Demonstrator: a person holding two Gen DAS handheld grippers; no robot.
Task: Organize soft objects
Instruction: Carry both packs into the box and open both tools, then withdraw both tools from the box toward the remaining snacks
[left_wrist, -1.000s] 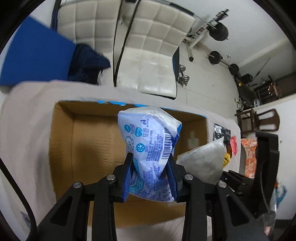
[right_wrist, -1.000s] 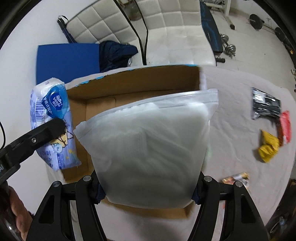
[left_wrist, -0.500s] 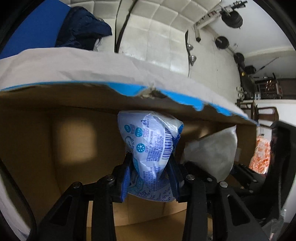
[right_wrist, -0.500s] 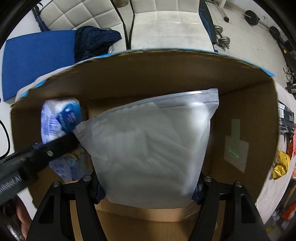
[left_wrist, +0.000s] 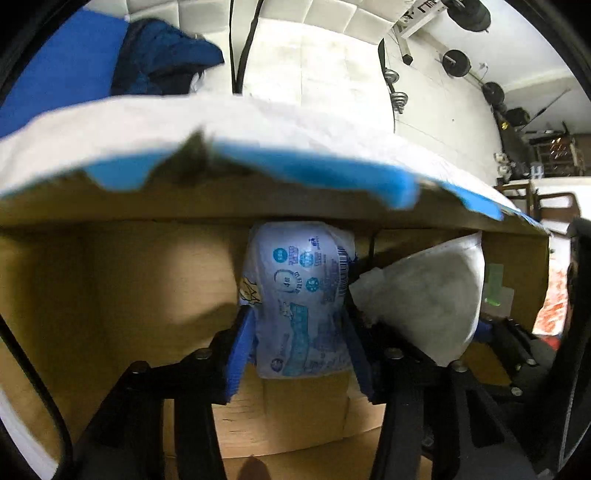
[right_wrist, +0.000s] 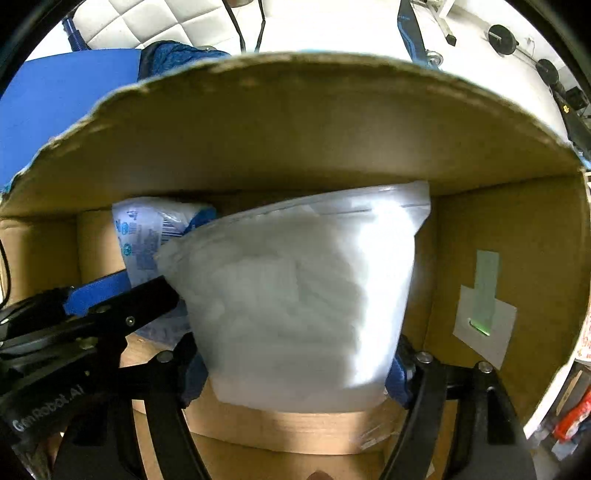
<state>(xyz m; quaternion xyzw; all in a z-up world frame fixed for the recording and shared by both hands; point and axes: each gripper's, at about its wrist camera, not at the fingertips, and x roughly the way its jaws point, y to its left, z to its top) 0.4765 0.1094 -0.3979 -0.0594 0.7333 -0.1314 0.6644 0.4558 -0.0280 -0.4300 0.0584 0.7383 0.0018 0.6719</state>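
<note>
Both grippers reach down inside a cardboard box (left_wrist: 110, 280), each holding a soft pack. The left gripper (left_wrist: 299, 343) has its blue-padded fingers (left_wrist: 242, 345) closed against the sides of a blue-and-white tissue pack (left_wrist: 301, 291), which stands upright with its top close under the box's far wall. The right gripper (right_wrist: 295, 373) is clamped on the lower sides of a clear zip bag (right_wrist: 295, 295) stuffed with white material, zip edge uppermost.

The left wrist view alone shows the torn blue tape (left_wrist: 314, 173) along the box rim, a white cloth (left_wrist: 184, 122) beyond it, and a dark blue garment (left_wrist: 162, 62) on a white padded seat (left_wrist: 314, 74). It also catches dumbbells (left_wrist: 397, 96) and weight plates (left_wrist: 456, 62) on the floor.

The right wrist view alone shows a grey-and-green taped patch (right_wrist: 484, 306) on the box's right inner wall, and the left gripper's arm bearing the words "GenRobot.AI". The tissue pack carries a barcode; its other print is too blurred to read.
</note>
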